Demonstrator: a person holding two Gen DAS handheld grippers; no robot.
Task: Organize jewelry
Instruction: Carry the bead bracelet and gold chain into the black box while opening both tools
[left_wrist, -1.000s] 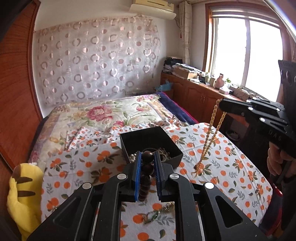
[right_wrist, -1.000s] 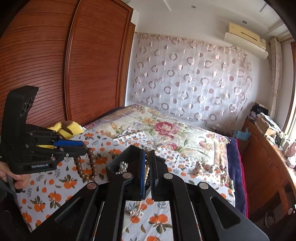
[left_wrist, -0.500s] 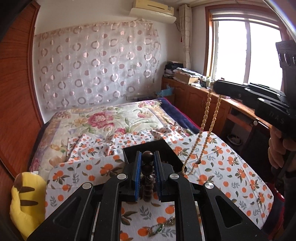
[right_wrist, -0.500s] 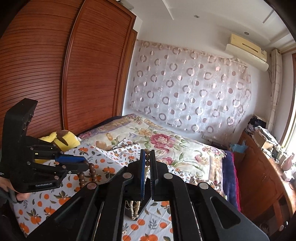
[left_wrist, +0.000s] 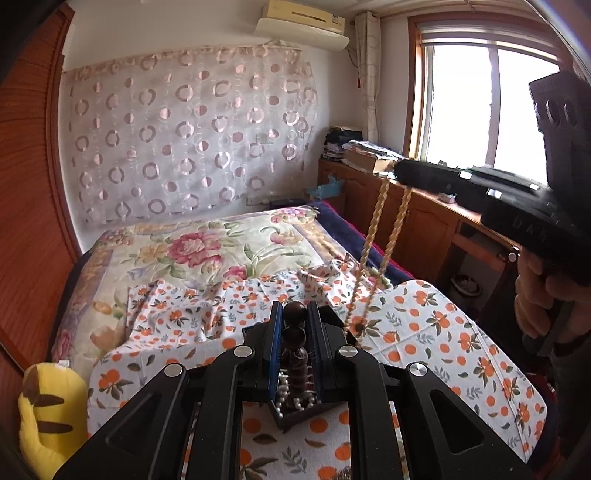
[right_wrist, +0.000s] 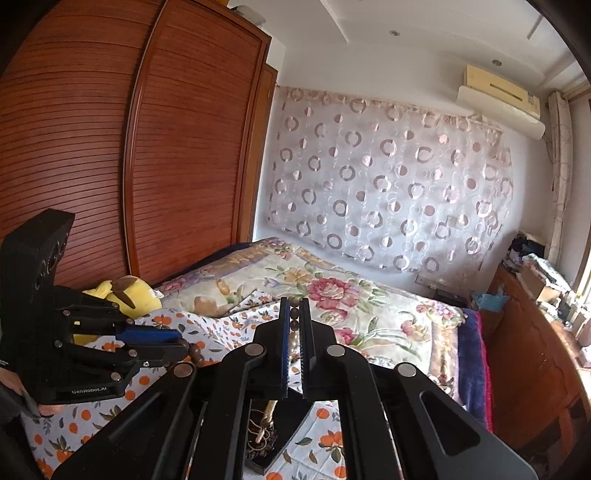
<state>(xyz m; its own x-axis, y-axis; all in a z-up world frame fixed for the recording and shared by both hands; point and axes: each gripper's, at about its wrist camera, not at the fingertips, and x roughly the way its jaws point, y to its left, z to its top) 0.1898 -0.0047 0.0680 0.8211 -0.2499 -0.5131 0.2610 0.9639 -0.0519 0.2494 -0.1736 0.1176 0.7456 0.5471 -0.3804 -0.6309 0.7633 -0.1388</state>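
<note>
1. Left gripper (left_wrist: 295, 321): pressed together on the dark wooden bead string (left_wrist: 294, 334). 2 large beads show between its blue pads; more beads hang below them. Against the frame 1 s ago, it sits higher over the cloth, and the beads now dangle directly above the box.

2. Black box (left_wrist: 295, 408): directly beneath the left gripper's fingertips, largely hidden by them. Small white pearls (left_wrist: 282, 397) show inside, under the hanging beads. 1 s ago the box lay ahead of the fingertips with its whole rim in view; now only its near corner shows.

3. Right gripper (right_wrist: 294, 321): pinching the pale tan bead necklace (left_wrist: 376, 243). In its own view the beads run between the pads, and the strand's lower end shows below the fingers, beside the dark box edge (right_wrist: 291, 439). Seen from the left wrist camera, the right gripper (left_wrist: 399, 173) is up and to the right of the left gripper, higher than 1 s ago; 2 strands hang from it, the low end meeting the cloth just right of the left fingertips.

4. Orange-print cloth (left_wrist: 443, 332): spread under both grippers, over the floral bedspread (left_wrist: 207, 251).

5. Yellow plush toy (left_wrist: 51, 413): low and far left of the left gripper, at the cloth's edge.

6. Wooden wardrobe (right_wrist: 147, 147): above and left of the right gripper.
</note>
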